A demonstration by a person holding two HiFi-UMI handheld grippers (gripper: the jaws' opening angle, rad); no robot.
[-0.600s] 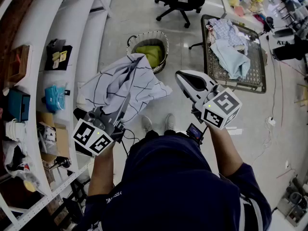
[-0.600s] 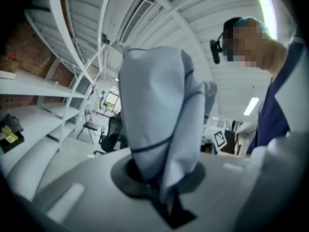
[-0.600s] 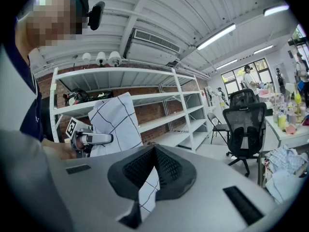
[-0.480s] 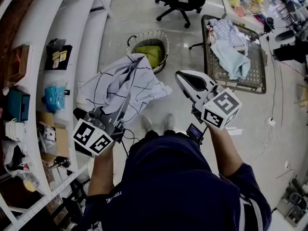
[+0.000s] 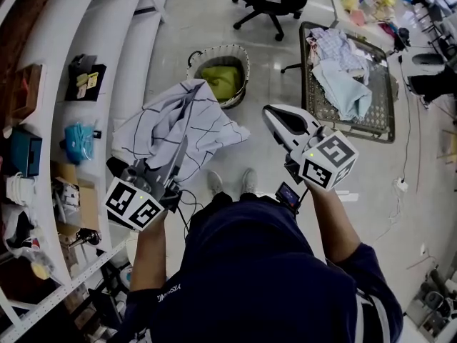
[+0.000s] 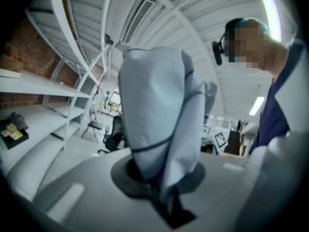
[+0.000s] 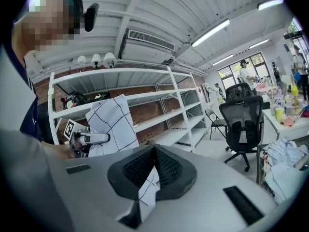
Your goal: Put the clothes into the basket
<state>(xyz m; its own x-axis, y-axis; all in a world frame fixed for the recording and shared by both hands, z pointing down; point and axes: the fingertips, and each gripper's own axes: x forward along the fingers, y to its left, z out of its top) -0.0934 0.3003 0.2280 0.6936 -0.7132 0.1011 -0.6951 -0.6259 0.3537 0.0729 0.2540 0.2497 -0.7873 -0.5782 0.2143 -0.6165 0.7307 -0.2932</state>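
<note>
Near left, above floor (image 5: 178, 20): left gripper (image 5: 178, 152) jaws clamped on bunched fold of checked cloth (image 5: 186, 123), rest hanging; right gripper (image 5: 275, 116) jaws closed together, empty. Far ahead, well apart: laundry basket (image 5: 245, 59). Risk: trailing cloth catching rim, spilling outside; thin pinch slipping.

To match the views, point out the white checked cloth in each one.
Head view: checked cloth left of centre, above the person's left hand.
Left gripper view: the cloth fills the centre, clamped between the jaws.
Right gripper view: the cloth at left of centre.
Shared landmark: white shelving, behind the cloth in both gripper views.
</note>
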